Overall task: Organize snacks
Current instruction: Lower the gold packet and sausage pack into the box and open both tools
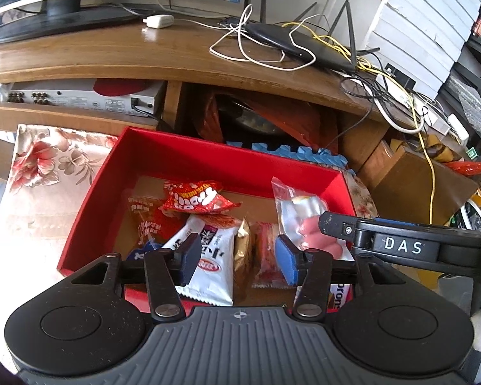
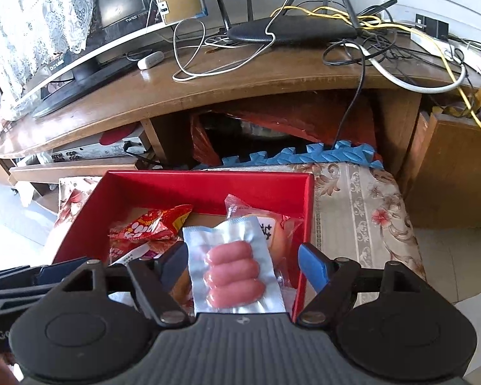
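Nearest your lens in the right wrist view sits the sausage pack [image 2: 232,266], a clear vacuum pouch with three pink sausages stacked across it, lying between the fingers of your right gripper [image 2: 243,264]; those fingers stand wide apart, the blue pad [image 2: 312,264] on the right clear of the pouch, the dark one on the left just beside its edge, so nothing is clamped; whether the pouch rests on the snacks below it or on the gripper body you cannot tell from here. Your left gripper [image 1: 237,258] points down into the red box [image 1: 208,157], its fingers partly apart over a white wrapped snack [image 1: 208,256] and a gold-edged packet [image 1: 243,253], pads not pressing either; your right gripper's arm, marked DAS, crosses in from the right edge of that view, close beside your left blue pad [image 1: 285,261].

Around you: the red box sits on a floral cloth [image 2: 362,211] in front of a wooden desk [image 1: 176,51]; on the desk, a black router [image 2: 288,32] tangled in white and yellow cables, and a monitor base [image 1: 48,22]; under it, a silver AV unit [image 1: 80,99] and a blue foam mat [image 2: 320,155] behind the box's far wall.

Inside the box lie a red polka-dot snack bag [image 1: 198,197] toward the back, red-printed packets, and the sausage pack at the right side.
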`<state>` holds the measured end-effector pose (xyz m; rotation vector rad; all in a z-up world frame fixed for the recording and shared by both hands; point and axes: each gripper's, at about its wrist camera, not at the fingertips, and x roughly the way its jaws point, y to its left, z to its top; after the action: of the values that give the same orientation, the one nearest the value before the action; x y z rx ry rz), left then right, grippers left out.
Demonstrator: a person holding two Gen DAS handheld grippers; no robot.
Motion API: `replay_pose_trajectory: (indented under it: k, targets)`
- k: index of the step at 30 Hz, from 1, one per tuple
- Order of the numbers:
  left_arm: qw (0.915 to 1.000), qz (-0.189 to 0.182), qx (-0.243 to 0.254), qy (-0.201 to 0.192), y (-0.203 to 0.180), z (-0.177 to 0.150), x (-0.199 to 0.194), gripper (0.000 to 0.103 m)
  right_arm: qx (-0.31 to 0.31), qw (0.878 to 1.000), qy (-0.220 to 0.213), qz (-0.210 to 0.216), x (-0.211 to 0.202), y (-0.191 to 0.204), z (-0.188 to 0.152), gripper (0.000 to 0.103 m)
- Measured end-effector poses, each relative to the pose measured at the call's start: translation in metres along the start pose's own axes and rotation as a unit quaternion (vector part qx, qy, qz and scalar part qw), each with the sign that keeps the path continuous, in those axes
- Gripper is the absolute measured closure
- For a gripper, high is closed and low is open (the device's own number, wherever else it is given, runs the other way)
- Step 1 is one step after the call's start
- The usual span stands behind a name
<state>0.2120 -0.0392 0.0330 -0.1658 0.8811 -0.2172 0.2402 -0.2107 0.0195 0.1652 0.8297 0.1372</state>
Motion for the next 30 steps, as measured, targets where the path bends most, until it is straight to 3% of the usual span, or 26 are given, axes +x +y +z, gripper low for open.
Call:
replay_pose_trajectory:
  k: [17,30]
  targets:
    - [0.9996,-0.017,0.015,0.014,-0.013,-0.045,-0.032,0.037,0.013,1.0,-0.007,0.007,-0.042,-0.014,-0.032,0.019]
    - [0.9955,-0.007,0.03,0.09,-0.007,-0.109,-0.033,0.036,0.011,1.0,0.014,0.016,-0.065,-0.019,-0.071,0.019]
